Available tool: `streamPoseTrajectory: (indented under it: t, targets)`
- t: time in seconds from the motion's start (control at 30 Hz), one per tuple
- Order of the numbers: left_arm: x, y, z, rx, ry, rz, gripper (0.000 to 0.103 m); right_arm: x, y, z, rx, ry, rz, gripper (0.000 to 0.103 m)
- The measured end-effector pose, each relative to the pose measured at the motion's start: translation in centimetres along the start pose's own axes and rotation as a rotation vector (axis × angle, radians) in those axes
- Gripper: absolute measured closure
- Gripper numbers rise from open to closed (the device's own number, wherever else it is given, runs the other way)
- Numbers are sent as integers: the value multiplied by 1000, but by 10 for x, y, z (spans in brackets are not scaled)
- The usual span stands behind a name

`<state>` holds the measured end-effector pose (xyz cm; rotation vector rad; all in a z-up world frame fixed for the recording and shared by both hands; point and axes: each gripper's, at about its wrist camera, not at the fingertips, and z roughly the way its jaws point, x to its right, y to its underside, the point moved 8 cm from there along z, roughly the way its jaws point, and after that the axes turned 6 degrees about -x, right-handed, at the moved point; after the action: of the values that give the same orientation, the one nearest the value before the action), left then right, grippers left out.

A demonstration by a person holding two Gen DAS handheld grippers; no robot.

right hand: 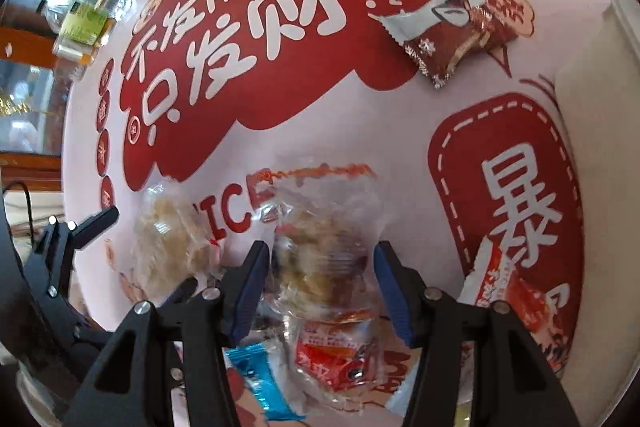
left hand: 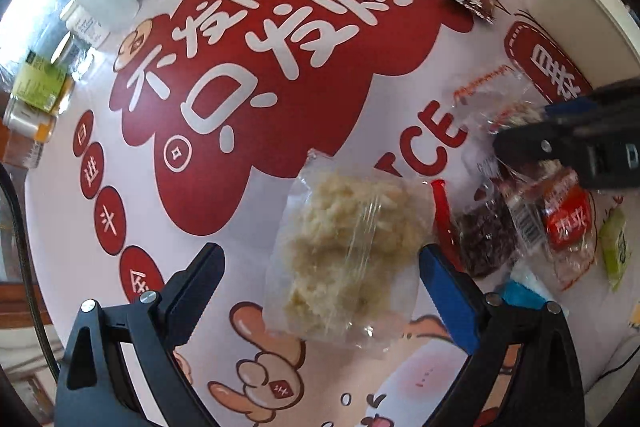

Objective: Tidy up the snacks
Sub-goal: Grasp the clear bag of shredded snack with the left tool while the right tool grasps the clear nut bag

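On the counter point(left hand: 224, 267) with its red-and-white printed cover, snacks lie loose in a cluster. Left gripper point(left hand: 320, 283) hangs over a clear bag of pale crumbly snack point(left hand: 344, 251) — jaws apart, one each side of the bag, not pressing it. Right gripper point(right hand: 322, 291) straddles a clear packet of brown-and-pale pieces point(right hand: 320, 267); jaws part open, left pad looks close to the film, but contact is hard to call through the blur. Under that packet sit a red-label packet point(right hand: 336, 355) and a blue wrapper point(right hand: 260, 379). Separate red foil packet point(right hand: 448, 39) lies well apart, farther up the cover.

Risks: slick film could slide out of a shallow pinch; a hard squeeze may crush the crumbly contents. Packets overlap — closing the right jaws could catch the red-label one too and drag it along. Grippers are near each other, so a sideways move might bump them.
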<state>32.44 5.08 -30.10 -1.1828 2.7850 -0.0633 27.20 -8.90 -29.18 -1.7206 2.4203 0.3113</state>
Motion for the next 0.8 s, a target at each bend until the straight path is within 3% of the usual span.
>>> streamPoseTrajectory:
  t: [0.03, 0.23, 0.57, 0.8]
  targets:
    - [0, 0, 1, -2, 5, -10, 7, -1, 0, 0, 6, 11, -14, 57]
    - [-5, 1, 3, -4, 94, -119, 45, 0, 1, -1, 31, 27, -51, 57]
    - [-6, 22, -16, 7, 79, -242, 55, -5, 9, -17, 85, 19, -96, 58]
    - [22, 38, -65, 71, 64, -261, 57, -7, 27, -45, 136, -14, -141, 58]
